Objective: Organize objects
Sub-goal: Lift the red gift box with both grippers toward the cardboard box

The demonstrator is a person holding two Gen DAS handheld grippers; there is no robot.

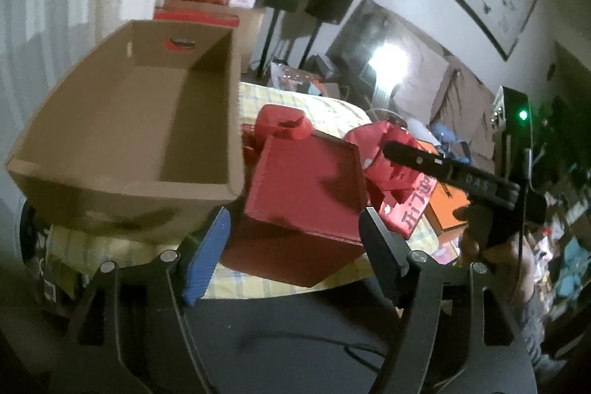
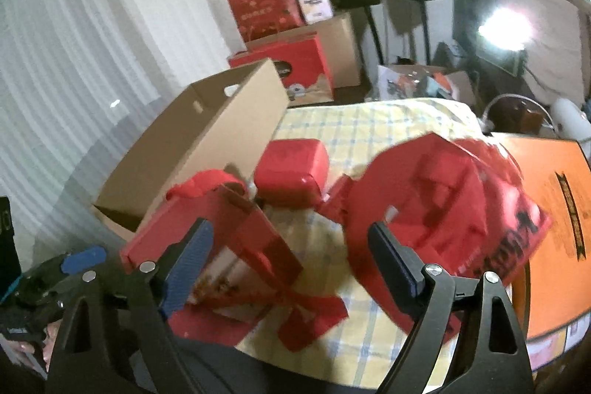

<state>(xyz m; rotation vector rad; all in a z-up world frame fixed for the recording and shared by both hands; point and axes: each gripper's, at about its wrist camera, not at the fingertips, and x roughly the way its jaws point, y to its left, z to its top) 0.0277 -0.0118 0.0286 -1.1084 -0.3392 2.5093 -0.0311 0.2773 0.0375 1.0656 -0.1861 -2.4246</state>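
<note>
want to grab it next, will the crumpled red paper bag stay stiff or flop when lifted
The crumpled red paper bag is creased and folded, so it will probably flop and deform. It looks like thin paper, so likely light. Its loose flaps may slip from a narrow pinch.

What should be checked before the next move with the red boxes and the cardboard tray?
1. Open brown cardboard tray has room inside: ok.
2. Left hand-held gripper jaws open, pads clear of the square red box: ok.
3. Right hand-held gripper holding nothing: ok.
4. Square red box seated flat on the yellow checked cloth: cannot tell.
5. Crumpled red paper bag clear of the tray: ok.
</note>
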